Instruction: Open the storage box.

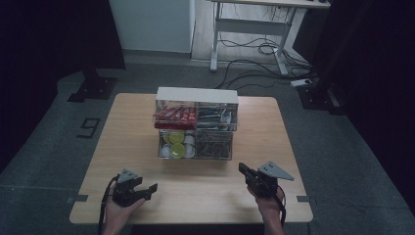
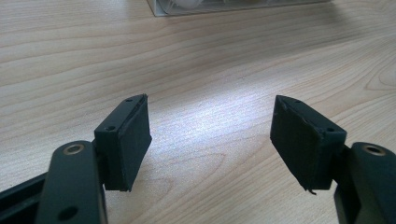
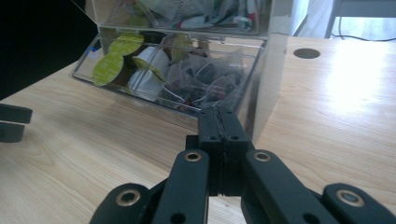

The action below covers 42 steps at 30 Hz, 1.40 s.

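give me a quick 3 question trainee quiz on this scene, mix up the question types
1. True or false: the left gripper has its jaws apart with nothing between them.
2. Multiple choice: in the clear organizer, the green-lidded capsules sit in the (A) upper right, (B) lower left, (C) upper left compartment, as the high view shows it.
3. Short answer: how do the right gripper jaws stand, and do they hold anything?

Key
1. True; bare wooden table shows between them.
2. B.
3. Closed together, pads meeting, nothing held; they point toward the organizer's lower compartments.
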Each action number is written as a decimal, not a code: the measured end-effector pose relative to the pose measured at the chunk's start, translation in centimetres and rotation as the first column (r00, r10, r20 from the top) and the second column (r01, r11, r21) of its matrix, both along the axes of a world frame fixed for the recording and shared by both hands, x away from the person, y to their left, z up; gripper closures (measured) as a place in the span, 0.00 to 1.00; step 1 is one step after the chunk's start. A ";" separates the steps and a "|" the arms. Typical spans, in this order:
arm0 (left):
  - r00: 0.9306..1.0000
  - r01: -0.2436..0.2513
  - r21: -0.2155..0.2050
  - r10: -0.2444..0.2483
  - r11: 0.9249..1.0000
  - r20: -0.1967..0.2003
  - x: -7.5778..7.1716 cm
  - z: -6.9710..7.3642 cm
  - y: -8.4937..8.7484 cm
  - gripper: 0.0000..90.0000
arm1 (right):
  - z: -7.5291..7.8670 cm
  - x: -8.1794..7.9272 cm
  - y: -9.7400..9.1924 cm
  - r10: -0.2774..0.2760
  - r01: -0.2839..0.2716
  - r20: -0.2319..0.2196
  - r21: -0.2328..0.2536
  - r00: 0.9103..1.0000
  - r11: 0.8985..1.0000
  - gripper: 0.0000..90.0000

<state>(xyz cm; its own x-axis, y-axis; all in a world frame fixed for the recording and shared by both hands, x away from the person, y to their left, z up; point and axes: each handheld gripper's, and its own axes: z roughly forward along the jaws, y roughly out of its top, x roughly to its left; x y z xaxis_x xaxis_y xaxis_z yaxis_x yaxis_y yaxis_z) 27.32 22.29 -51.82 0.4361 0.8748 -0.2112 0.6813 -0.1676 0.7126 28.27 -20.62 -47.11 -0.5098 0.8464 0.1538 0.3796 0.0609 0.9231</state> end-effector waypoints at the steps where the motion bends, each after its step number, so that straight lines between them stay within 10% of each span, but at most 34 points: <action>1: 1.000 0.000 0.000 0.000 1.000 0.000 0.0 0.0 0.0 0.32 | 0.0 0.0 0.0 0.000 0.000 0.000 0.000 1.000 1.000 0.99; 42: 1.000 0.012 -0.004 -0.012 1.000 -0.004 -0.1 0.1 -0.1 0.32 | 0.1 3.5 5.4 0.111 -0.111 -0.017 -0.004 0.994 0.994 0.99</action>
